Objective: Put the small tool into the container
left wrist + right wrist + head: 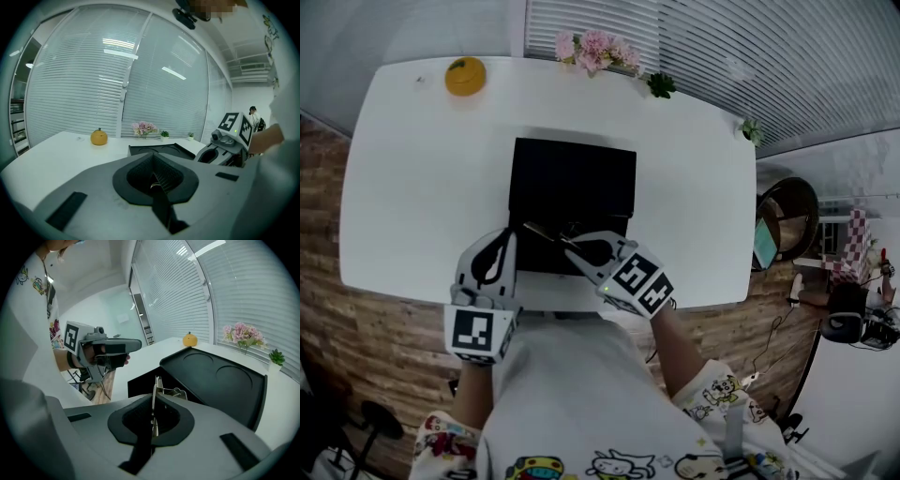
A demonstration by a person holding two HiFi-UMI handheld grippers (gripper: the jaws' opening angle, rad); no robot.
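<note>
Small tool (156, 389): thin shiny metal strip w/ wire loop, upright, edge-on, pinched in right gripper (152, 420), just above container's near rim. Container (572, 178): black, rect., shallow, 2 round recesses, flat on table (412, 187).

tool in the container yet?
No: the small metal tool is clamped in the right claw, above the black container.

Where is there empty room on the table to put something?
Bare table left of the black container, nearer than the orange; another bare stretch right of it. Crowded at the container's near edge, around the left hand-held gripper and right hand-held gripper.
</note>
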